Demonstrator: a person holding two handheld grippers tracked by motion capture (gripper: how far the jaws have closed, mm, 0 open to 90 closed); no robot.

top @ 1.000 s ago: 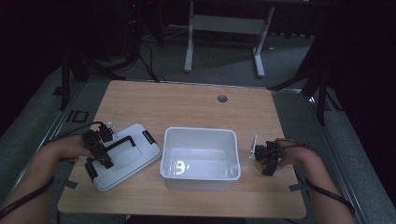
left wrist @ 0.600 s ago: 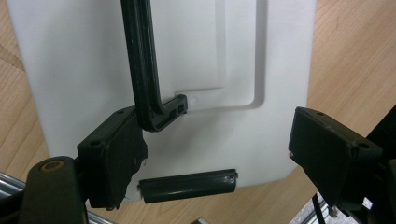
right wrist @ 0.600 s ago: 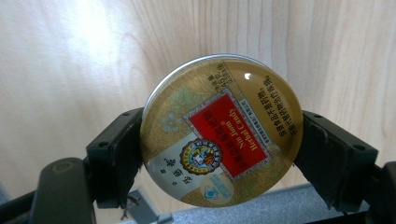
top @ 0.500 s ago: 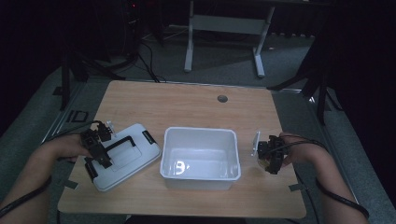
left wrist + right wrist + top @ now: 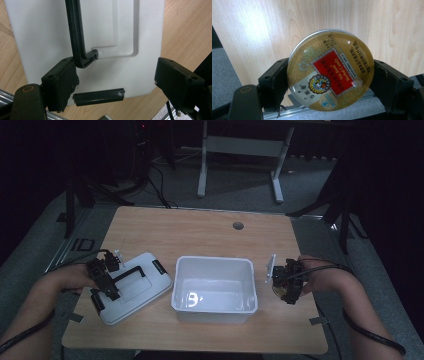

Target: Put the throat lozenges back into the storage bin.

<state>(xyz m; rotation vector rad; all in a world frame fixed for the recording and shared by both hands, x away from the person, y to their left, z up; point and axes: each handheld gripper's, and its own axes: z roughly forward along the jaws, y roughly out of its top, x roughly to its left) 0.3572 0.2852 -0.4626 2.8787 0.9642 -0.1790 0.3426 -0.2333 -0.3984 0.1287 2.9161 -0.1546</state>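
Observation:
A white bin stands open in the middle of the wooden table. Its white lid lies flat to the left, with a black handle and a black latch at its near edge. My left gripper hovers over the lid's left end, jaws open and straddling the lid's edge; the handle's end sits beside one jaw. Right of the bin, my right gripper is shut on a round golden tin with a red label, held off the table.
A round cable hole sits near the table's far edge. Grey tape marks lie at the front corners. Beyond the table, a white desk frame and cables rest on the dark floor.
My right gripper has risen with the tin and drifted slightly toward the bin. The left gripper and the lid have stayed put.

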